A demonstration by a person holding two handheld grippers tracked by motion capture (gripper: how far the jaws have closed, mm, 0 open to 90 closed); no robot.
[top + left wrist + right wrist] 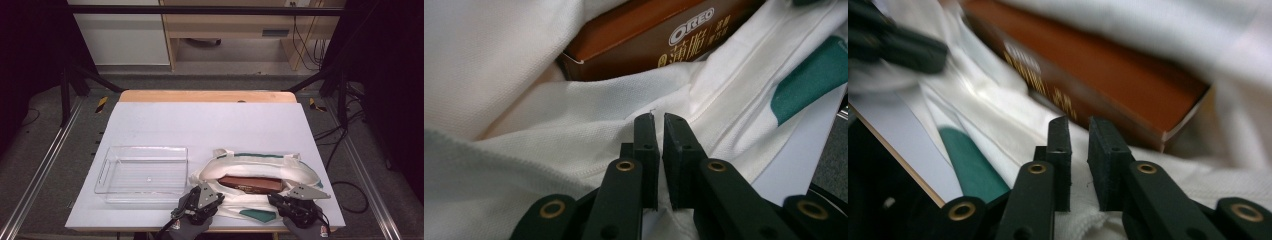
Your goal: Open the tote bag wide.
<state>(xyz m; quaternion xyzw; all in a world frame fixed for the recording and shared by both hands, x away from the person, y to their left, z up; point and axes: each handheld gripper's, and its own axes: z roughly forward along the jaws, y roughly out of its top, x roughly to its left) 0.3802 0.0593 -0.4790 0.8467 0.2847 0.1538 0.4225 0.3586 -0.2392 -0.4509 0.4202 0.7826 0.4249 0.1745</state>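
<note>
Two grippers, left [206,196] and right [287,200], jaws seemingly loosening off the white bag's [260,165] rim; release gently so its mouth stays open around the brown box [252,184].

the high view is evenly lit from above; the white table [210,125] is bright, while the room's left and right margins fall nearly black. soft, short shadows lie under the clear tray [142,175]. the left gripper view is sharp on the cookie box [649,35] lettering. the right gripper view is smeared with blur, its lettering unreadable and the upper left corner streaked.
</note>
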